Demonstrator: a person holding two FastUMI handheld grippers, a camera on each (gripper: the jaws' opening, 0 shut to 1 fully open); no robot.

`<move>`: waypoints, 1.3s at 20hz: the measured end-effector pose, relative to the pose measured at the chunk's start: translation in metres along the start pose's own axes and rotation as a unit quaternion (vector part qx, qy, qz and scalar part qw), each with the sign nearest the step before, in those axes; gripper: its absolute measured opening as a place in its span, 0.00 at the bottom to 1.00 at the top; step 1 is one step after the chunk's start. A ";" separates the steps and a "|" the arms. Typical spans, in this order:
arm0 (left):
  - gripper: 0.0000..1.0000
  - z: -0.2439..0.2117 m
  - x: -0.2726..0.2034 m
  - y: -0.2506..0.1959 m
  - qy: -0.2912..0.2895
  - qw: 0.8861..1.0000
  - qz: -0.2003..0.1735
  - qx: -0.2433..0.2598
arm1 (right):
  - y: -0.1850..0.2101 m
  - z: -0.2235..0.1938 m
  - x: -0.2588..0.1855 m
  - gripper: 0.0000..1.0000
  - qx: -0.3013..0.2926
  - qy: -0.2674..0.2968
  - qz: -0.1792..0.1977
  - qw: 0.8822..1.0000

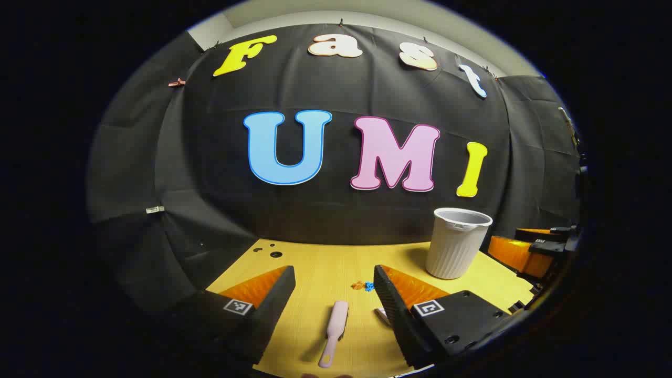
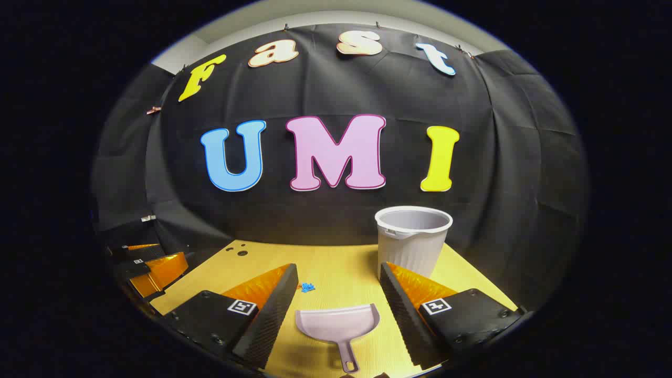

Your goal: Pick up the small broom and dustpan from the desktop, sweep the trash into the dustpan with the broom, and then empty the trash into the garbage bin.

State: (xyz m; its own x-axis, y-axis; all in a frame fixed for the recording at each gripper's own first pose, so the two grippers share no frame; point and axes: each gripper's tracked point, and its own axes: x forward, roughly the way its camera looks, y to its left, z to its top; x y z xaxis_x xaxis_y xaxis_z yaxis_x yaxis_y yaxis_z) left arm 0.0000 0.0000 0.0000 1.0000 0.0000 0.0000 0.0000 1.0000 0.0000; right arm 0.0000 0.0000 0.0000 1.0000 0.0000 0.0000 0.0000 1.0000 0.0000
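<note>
Both tools hover with fingers spread wide, holding nothing. The left tool [image 1: 333,294] frames a pale pink plastic broom [image 1: 334,332] lying on the yellow wooden surface [image 1: 320,273], near small blue and orange trash bits [image 1: 363,285]. The right tool [image 2: 338,294] frames a pale pink plastic dustpan [image 2: 337,326]; a ribbed grey plastic garbage bin [image 2: 412,239] stands beyond.

Dustpan and bin partly hidden behind gripper fingers

In the left gripper view a finger covers most of the dustpan [image 1: 382,315]; the scraps [image 1: 363,285] are too small to identify. In the right gripper view a finger hides the bin [image 2: 412,239] base.
</note>
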 end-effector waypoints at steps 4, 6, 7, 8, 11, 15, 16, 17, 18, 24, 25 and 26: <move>0.96 -0.012 0.008 0.001 0.017 1.000 0.001 0.003 | -0.003 -0.010 0.009 0.98 -0.002 0.020 0.000 1.000; 0.96 -0.018 0.012 0.003 0.025 1.000 0.004 0.002 | -0.004 -0.014 0.013 0.98 -0.002 0.025 0.005 1.000; 0.96 -0.020 0.014 0.004 0.029 1.000 0.006 0.002 | -0.004 -0.015 0.017 0.98 -0.004 0.029 0.007 1.000; 0.96 -0.021 0.017 0.005 0.032 0.999 0.006 0.001 | -0.002 -0.018 0.019 0.98 -0.007 0.034 0.009 0.999; 0.96 -0.029 0.020 0.006 0.049 0.999 0.004 -0.001 | 0.002 -0.025 0.024 0.98 -0.010 0.047 0.020 0.999; 0.96 -0.050 0.027 0.004 0.081 0.996 -0.006 -0.026 | 0.003 -0.036 0.032 0.98 -0.011 0.066 0.030 0.997; 0.96 -0.055 0.026 0.005 0.088 0.995 -0.007 -0.035 | 0.003 -0.038 0.034 0.98 -0.012 0.071 0.030 0.997; 0.95 -0.059 0.027 0.006 0.098 0.994 -0.007 -0.041 | 0.002 -0.042 0.036 0.98 -0.012 0.075 0.031 0.997; 0.96 -0.065 0.029 0.007 0.107 0.993 -0.007 -0.044 | 0.002 -0.045 0.037 0.98 -0.011 0.080 0.032 0.996; 0.96 -0.101 0.039 0.012 0.163 0.986 -0.008 -0.036 | -0.004 -0.057 0.043 0.98 -0.014 0.098 0.034 0.995; 0.96 -0.108 0.040 0.012 0.176 0.984 -0.010 -0.036 | -0.004 -0.060 0.045 0.98 -0.014 0.102 0.036 0.994; 0.96 -0.125 0.043 0.014 0.198 0.980 -0.011 -0.033 | -0.004 -0.064 0.045 0.98 -0.014 0.110 0.040 0.993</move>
State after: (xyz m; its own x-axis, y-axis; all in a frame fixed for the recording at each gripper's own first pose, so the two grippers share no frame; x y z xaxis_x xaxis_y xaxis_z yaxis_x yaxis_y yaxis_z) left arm 0.0426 0.0141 -0.1246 0.9211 -0.0346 -0.3877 0.0085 0.9976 -0.0688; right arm 0.0454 -0.0040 -0.0642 0.9728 0.0759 -0.2190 -0.0821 0.9964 -0.0195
